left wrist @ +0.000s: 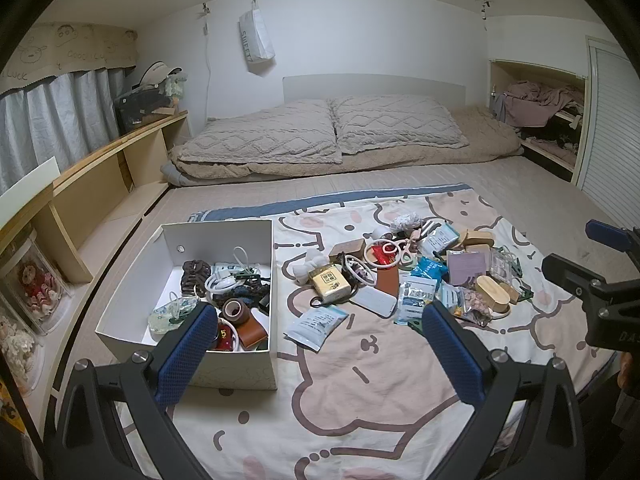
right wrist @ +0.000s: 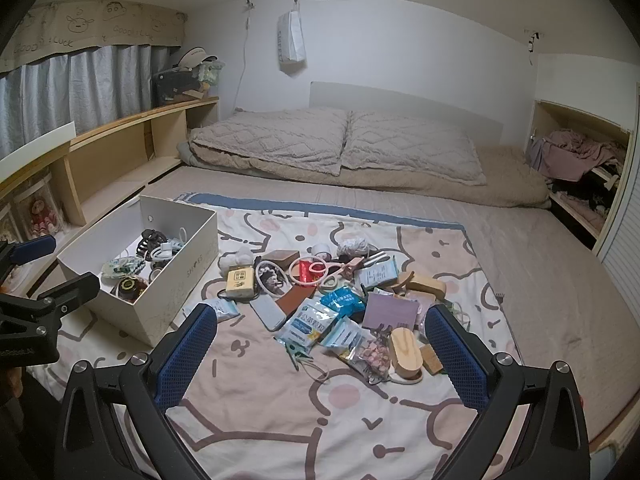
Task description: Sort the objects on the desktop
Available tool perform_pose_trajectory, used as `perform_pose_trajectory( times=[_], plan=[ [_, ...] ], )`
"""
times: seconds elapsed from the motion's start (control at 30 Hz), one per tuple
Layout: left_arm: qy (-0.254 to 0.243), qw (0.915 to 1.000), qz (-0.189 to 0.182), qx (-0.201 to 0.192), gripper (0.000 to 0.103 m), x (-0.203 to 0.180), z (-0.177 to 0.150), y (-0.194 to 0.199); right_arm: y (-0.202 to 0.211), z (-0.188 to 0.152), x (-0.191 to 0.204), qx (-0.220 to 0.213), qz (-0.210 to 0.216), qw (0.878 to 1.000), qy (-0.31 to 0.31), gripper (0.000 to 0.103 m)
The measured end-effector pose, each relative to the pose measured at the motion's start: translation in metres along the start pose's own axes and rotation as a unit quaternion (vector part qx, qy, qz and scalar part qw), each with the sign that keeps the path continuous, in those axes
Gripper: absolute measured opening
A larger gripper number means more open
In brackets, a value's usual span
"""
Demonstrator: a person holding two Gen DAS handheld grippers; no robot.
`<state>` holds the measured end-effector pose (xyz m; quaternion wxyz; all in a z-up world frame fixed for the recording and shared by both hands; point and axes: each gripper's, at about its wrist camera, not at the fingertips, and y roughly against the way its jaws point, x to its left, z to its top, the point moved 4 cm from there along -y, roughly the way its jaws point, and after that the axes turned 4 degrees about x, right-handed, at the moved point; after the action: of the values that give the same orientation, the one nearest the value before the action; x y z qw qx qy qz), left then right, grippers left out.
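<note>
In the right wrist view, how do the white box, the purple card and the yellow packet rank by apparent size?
1. white box
2. purple card
3. yellow packet
The card lies nearer the camera than the packet, so their order is unsure.

White box (left wrist: 224, 240); cartoon-print pink-and-cream sheet (left wrist: 360, 380)

White cardboard box (left wrist: 224, 236), open-topped, at lower left of the left-wrist view, partly filled: brown hair claw (left wrist: 195, 272), white cable (left wrist: 220, 283), tape roll (left wrist: 235, 310), brown leather pouch (left wrist: 251, 334). Right of centre, loose pile on cartoon-print sheet (left wrist: 360, 380): yellow tissue pack (left wrist: 330, 283), blue sachets (left wrist: 428, 270), wooden oval case (left wrist: 493, 289), grey flat case (left wrist: 376, 301).
</note>
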<state>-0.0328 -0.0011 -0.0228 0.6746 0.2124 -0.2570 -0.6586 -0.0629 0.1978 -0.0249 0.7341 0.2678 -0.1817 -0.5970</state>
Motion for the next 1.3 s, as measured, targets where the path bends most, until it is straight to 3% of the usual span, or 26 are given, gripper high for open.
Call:
perform_pose_trajectory(
  times=[1.07,1.3],
  plan=[
    [0.000,1.0000,0.000,0.000,0.103,-0.001,0.000,0.000,-0.003,-0.001,0.004,0.000,0.002,1.000,-0.002,0.103],
    [0.003,1.0000,-0.004,-0.005,0.103,0.004,0.000,0.010,-0.001,-0.003,0.010,0.000,0.025,1.000,0.000,0.103]
  ],
)
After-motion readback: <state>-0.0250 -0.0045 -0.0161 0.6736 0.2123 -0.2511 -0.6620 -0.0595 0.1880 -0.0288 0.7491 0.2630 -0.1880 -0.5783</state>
